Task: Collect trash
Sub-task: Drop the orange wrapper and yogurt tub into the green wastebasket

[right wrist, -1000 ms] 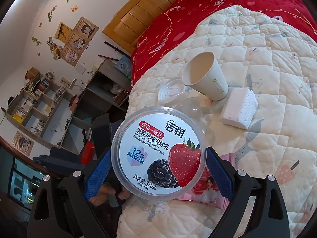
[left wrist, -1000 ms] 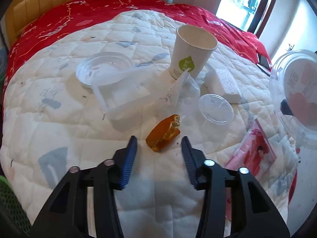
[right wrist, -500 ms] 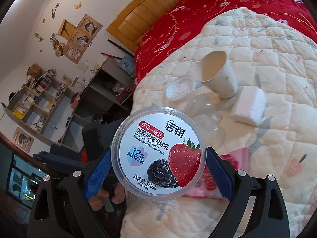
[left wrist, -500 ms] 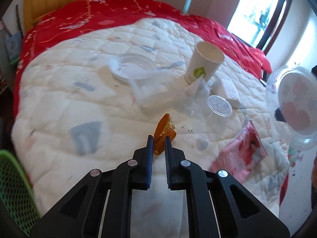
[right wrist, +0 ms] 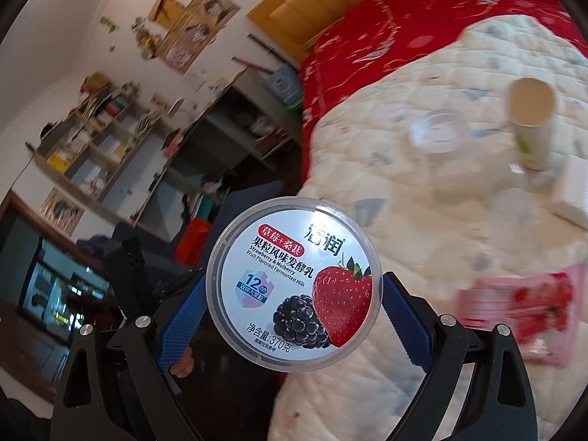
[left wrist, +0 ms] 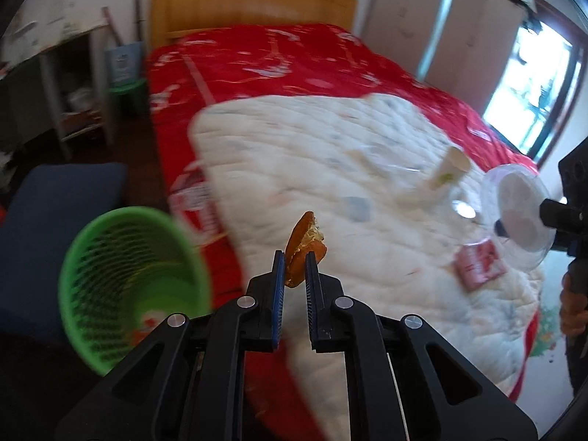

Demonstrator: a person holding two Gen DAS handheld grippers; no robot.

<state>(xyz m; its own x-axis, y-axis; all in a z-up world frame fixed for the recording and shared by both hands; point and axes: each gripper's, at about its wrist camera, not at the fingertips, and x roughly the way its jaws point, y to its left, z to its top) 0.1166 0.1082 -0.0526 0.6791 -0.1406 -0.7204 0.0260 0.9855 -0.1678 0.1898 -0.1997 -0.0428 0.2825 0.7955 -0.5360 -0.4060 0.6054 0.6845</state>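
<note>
While raised off the bed [left wrist: 367,154], left hand-held gripper [left wrist: 294,270] clamped on orange scrap [left wrist: 302,246], right hand-held gripper [right wrist: 292,294] clamped on yogurt tub [right wrist: 294,283].

The round green plastic mesh basket [left wrist: 128,279] stands open-mouthed on the floor beside the bed's red-covered edge [left wrist: 205,198], nothing over its rim. Between the left hand-held gripper [left wrist: 295,272] and the basket lies open air. The right hand-held gripper [right wrist: 294,290], filled by a round yogurt tub [right wrist: 294,290], hangs well apart to the right.
</note>
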